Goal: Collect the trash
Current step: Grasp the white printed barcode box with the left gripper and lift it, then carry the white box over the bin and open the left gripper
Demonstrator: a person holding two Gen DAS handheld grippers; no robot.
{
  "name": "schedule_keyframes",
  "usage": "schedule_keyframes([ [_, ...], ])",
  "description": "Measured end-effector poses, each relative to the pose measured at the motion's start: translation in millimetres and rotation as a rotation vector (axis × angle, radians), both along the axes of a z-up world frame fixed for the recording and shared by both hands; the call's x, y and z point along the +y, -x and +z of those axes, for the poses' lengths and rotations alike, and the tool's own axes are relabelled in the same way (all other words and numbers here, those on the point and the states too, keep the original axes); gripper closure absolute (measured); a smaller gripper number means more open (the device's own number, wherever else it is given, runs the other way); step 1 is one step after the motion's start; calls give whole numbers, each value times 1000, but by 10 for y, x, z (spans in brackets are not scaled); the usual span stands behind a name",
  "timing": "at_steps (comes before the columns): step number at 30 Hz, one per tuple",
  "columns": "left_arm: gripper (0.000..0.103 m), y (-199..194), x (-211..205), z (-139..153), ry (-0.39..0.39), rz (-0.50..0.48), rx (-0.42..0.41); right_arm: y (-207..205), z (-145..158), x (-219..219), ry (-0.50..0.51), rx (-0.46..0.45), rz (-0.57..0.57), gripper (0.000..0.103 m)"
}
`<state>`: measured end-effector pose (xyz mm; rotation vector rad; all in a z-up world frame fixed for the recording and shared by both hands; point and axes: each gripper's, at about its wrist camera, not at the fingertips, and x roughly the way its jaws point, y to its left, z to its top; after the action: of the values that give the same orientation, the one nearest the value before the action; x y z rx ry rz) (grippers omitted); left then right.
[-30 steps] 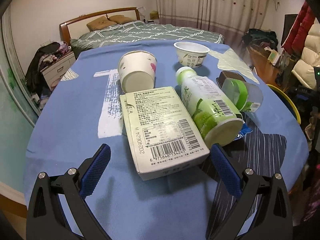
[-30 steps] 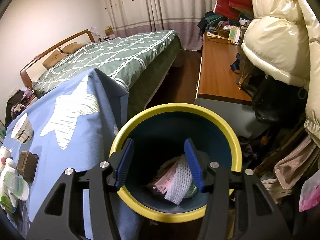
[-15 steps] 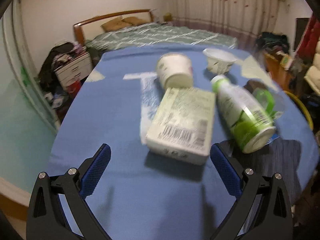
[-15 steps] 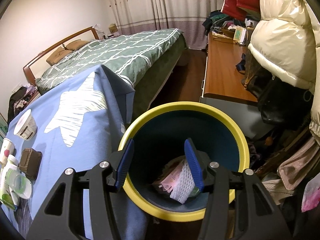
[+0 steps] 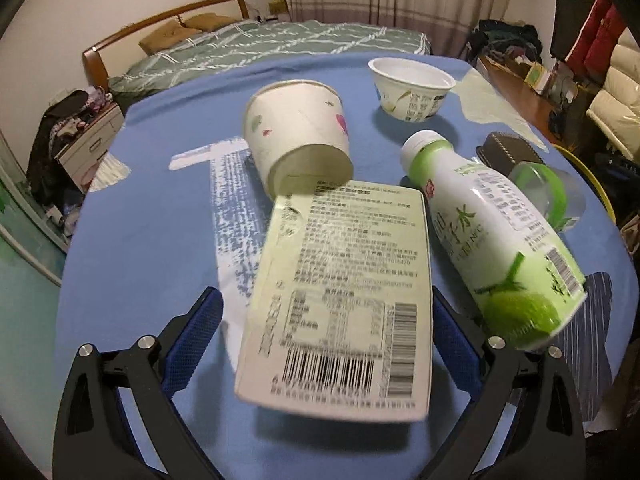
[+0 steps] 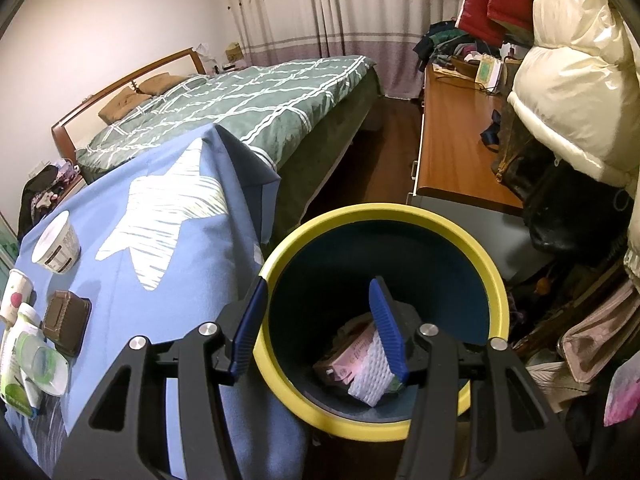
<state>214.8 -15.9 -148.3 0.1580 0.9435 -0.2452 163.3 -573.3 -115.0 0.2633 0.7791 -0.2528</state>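
Observation:
In the left wrist view a pale green carton (image 5: 344,292) with a barcode lies between the fingers of my open left gripper (image 5: 326,320), which does not grip it. A green and white bottle (image 5: 492,236) lies to its right, a paper cup (image 5: 298,136) on its side behind it, and a white bowl (image 5: 410,88) stands farther back. My right gripper (image 6: 316,320) is open and empty over the yellow-rimmed blue bin (image 6: 496,280), which holds a pink box (image 6: 348,356) and white foam netting (image 6: 370,376).
A brown container (image 5: 506,152) and a clear tub with a green lid (image 5: 548,196) lie at the table's right. The blue tablecloth (image 6: 168,272) hangs beside the bin. A bed (image 6: 248,108), a wooden desk (image 6: 452,152) and piled coats (image 6: 572,80) surround it.
My left gripper has moved forward and now straddles the carton. My right gripper has drifted a little over the bin, still open.

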Motion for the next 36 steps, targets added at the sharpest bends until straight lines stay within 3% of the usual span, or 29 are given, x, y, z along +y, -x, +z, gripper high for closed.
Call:
schedule_keyframes([
  [6, 32, -146, -73, -31, 0, -30, 21, -31, -36, 33, -11, 8, 15, 52],
  [16, 32, 235, -2, 87, 21, -32, 20, 43, -33, 30, -28, -2, 28, 52],
  [23, 32, 653, -45, 613, 33, -50, -97, 228, 14, 15, -21, -18, 32, 52],
  [28, 32, 732, -447, 988, 52, -167, -165, 472, 44, -65, -20, -34, 11, 52],
  [36, 32, 492, -1671, 1240, 123, -423, -169, 936, 57, -321, 10, -55, -60, 52],
])
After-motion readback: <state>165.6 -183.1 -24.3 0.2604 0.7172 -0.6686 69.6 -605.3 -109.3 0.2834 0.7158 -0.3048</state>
